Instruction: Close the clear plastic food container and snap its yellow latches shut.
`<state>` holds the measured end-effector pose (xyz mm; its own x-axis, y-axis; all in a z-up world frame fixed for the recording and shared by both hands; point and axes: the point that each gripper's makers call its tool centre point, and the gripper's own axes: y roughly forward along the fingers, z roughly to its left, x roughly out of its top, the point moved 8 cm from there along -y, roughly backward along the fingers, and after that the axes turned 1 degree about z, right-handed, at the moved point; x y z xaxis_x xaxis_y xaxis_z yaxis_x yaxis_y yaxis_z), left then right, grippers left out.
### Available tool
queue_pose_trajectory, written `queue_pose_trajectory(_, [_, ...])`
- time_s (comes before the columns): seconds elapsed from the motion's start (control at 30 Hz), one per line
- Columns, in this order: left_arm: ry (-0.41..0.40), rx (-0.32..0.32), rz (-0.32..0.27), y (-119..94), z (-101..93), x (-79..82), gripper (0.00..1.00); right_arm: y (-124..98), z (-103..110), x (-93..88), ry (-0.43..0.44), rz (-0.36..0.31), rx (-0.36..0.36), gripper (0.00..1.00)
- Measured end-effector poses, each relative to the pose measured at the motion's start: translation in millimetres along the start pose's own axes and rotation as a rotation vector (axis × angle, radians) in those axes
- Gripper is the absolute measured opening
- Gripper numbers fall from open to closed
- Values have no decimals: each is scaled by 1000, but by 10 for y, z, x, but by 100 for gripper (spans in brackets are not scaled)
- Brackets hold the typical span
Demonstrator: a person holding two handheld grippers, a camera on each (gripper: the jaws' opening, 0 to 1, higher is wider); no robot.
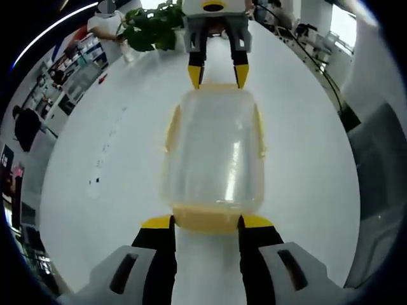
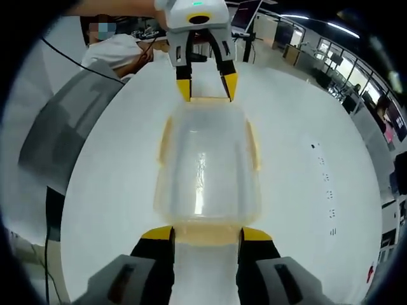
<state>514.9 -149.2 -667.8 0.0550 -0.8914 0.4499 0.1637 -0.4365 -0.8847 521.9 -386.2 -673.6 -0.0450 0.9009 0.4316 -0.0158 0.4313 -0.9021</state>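
Container (image 1: 215, 166) lies on the white bench (image 1: 114, 165) dead ahead at 12 o'clock in the left gripper view, its long axis running straight away from the camera. The lid looks already seated on top. The left gripper (image 1: 205, 222) has its jaws spread, one either side of the near yellow latch (image 1: 206, 219), tips just beside the latch's corners and clenching nothing. At the far end, at 12 o'clock, the right gripper (image 1: 217, 75) faces back, jaws likewise apart over the far latch (image 1: 218, 87). Yellow side latches (image 1: 172, 127) run along both long edges. A potted plant (image 1: 149, 25) stands at 11 o'clock.

In the right gripper view the same box sits at 12 o'clock, long axis again in line with the jaws. The right gripper (image 2: 206, 234) is released, straddling its near latch (image 2: 206, 236); the left gripper (image 2: 206, 86) stands opposite.

Each gripper is nearest its own end latch, so I judge pressing those two ends comes next, side latches after
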Motion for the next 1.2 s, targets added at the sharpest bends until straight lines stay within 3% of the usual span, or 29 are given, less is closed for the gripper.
queue_pose_trajectory(0.47, [-3, -10, 0, -5, -7, 0, 37, 18, 13, 1, -18, 17, -8, 38])
queue_pose_trajectory(0.57, [29, -4, -3, -13, -26, 5, 36, 27, 32, -16, -23, 21, -9, 39])
queue_pose_trajectory(0.9, [-11, -14, -23, -49, -49, -1, 40, -43, 84, -88, 22, 5, -11, 47])
queue_pose_trajectory(1.1, [-71, -24, -67, -151, -58, 48, 41, -178, 91, -78, 119, -79, -32, 48])
queue_pose_trajectory(1.2, [-150, -15, -117, -201, -35, 89, 41, -262, 77, -41, 221, -149, -46, 46])
